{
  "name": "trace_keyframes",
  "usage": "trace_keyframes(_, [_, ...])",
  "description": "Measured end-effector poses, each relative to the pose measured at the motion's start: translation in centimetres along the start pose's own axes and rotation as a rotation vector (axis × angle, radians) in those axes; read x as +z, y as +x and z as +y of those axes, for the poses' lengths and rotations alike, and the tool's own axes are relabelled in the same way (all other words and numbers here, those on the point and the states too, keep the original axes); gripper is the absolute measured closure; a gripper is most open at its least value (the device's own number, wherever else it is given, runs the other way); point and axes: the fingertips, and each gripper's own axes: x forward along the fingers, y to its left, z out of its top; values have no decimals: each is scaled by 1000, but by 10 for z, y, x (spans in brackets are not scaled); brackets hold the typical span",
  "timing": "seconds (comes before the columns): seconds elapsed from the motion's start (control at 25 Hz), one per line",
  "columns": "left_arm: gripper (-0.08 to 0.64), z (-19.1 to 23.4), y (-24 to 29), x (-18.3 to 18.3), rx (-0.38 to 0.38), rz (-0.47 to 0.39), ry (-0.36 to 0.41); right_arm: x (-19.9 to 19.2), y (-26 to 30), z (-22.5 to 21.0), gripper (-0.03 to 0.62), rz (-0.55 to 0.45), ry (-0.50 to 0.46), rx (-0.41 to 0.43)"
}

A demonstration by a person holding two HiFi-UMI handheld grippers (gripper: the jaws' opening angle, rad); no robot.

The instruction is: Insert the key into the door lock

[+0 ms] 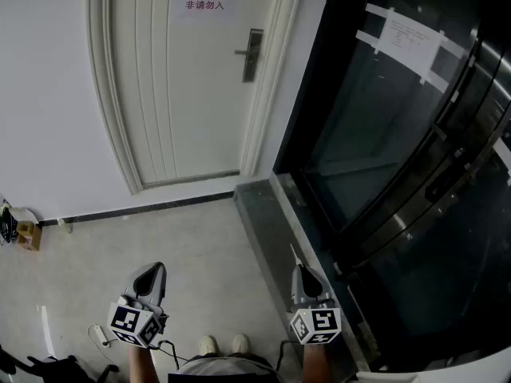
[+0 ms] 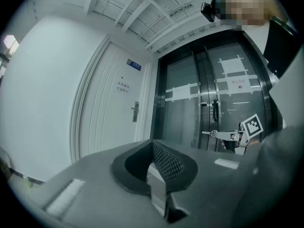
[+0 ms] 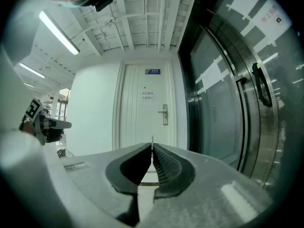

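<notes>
Right gripper (image 3: 152, 147) holds key (image 3: 152, 139) level toward door (image 3: 137, 118)

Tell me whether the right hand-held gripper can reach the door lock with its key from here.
Probably not yet: the right hand-held gripper, shut on the key, is well short of the door lock across the floor. Nothing blocks the path; stepping closer should do.

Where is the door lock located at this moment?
In the head view, the door lock sits at the right edge of the white door, below and right of the red-lettered sign and left of the dark glass doors.
</notes>
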Motion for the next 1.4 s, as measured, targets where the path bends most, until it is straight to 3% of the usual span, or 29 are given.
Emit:
trace_keyframes(0.72, [557,40,6,3,-82,-7,0,-2,18,44,581,-22,39,-48])
trace_keyframes(1.16, [557,63,55,16,-93,-23,10,0,71,39,581,-8,40,-34])
trace_keyframes(1.4, [557,75,105,15,-74,-10,4,-5,126,15,581,-3,50,-18])
